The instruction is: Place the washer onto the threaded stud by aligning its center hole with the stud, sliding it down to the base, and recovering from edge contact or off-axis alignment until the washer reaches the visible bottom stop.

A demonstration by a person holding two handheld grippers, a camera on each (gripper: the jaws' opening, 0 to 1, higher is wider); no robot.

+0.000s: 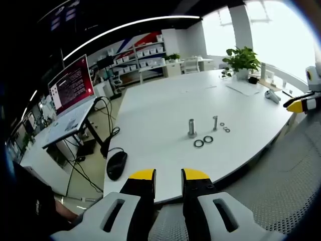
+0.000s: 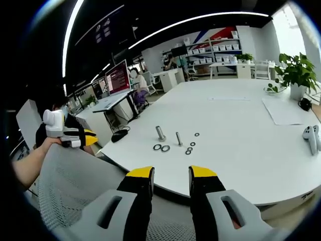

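Washers (image 1: 203, 141) well beyond parted tongs (image 1: 168, 174)

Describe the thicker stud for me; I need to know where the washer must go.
The thicker stud is a short grey metal post standing upright on the white table, with a wider base at its foot. Nothing sits on it. Two dark washers lie flat on the table just in front of it, apart from it, and a thinner stud stands beside it. In the right gripper view it appears slightly tilted. Its thread is too small to see.
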